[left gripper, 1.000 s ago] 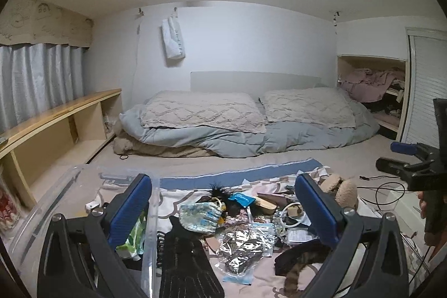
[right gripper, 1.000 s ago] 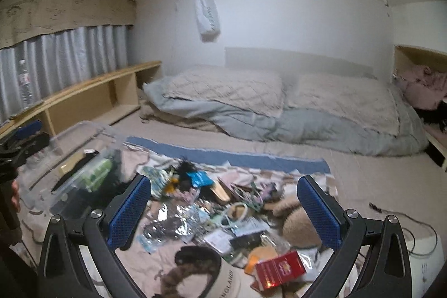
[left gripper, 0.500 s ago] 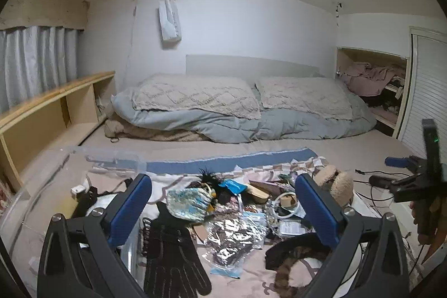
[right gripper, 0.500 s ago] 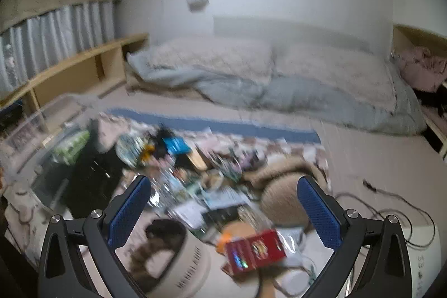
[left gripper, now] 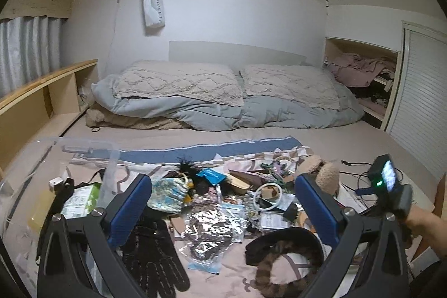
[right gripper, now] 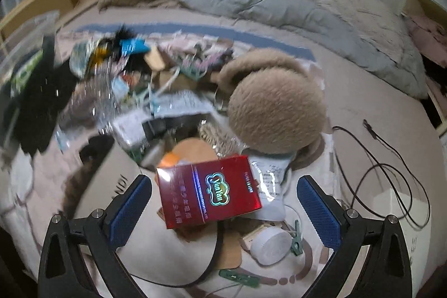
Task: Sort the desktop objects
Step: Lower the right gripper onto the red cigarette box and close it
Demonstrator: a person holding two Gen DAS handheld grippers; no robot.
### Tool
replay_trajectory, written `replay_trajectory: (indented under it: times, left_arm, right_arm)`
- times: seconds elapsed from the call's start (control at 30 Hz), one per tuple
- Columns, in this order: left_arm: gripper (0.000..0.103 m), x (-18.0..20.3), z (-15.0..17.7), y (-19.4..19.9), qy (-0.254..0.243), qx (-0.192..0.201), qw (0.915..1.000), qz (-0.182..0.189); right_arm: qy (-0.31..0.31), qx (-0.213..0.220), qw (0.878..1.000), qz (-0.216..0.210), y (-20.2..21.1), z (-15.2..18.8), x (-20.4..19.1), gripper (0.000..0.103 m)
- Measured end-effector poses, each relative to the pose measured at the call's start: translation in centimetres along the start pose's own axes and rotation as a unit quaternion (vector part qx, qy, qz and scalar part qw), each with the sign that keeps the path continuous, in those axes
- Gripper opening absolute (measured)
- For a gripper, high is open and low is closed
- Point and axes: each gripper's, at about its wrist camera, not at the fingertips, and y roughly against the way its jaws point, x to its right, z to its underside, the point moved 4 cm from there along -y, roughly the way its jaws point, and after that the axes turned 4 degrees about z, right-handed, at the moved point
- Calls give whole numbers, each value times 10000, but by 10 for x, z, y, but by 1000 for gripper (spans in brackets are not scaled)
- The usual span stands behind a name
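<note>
A heap of small objects lies on a patterned cloth on the bed. In the right wrist view a red cigarette box (right gripper: 209,191) lies flat between the wide-apart blue pads of my right gripper (right gripper: 223,203), which is open and just above it. Fluffy tan earmuffs (right gripper: 275,111) sit behind the box, a white roll (right gripper: 269,244) in front right. My left gripper (left gripper: 223,203) is open over a foil bag (left gripper: 212,233), with black gloves (left gripper: 153,256) at lower left and a floral pouch (left gripper: 166,193) beyond. The right gripper's body (left gripper: 391,186) shows at the right edge.
A clear plastic bin (left gripper: 36,178) holding a green box stands at the left. Black cables (right gripper: 385,166) trail over the sheet on the right. Pillows and a grey duvet (left gripper: 223,102) fill the back of the bed. A wooden shelf (left gripper: 42,91) runs along the left wall.
My right gripper has dropped and tilted down toward the red box, which now lies between its open pads. The left gripper has shifted a little right and tilted down.
</note>
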Motion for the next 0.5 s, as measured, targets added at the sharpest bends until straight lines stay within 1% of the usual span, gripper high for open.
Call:
replay_trajectory:
  times: [0.1,0.23,0.37,0.43,0.5]
  left_arm:
    - [103,6,0,-5,3,-75,9999,135]
    - [103,17,1,-12,-79,-149,9995,268]
    - [103,27,4,-19,-194,-262,9986,426]
    - [103,35,6,-22,-269,-327,9977,522]
    - [103,41,10,-27,-323,-429,9967,607]
  right_arm:
    - [125,-137,9998,82,-13,1,-1,103]
    - [30,-173,9998,-80,-22,-3,-3,103]
    - [338,-384,9986,-95,-33,0,-13,103]
    - [499,-451,9977,-4,-35,1,-17,103]
    - [533,-486,9974,79,-35,3,-19,103]
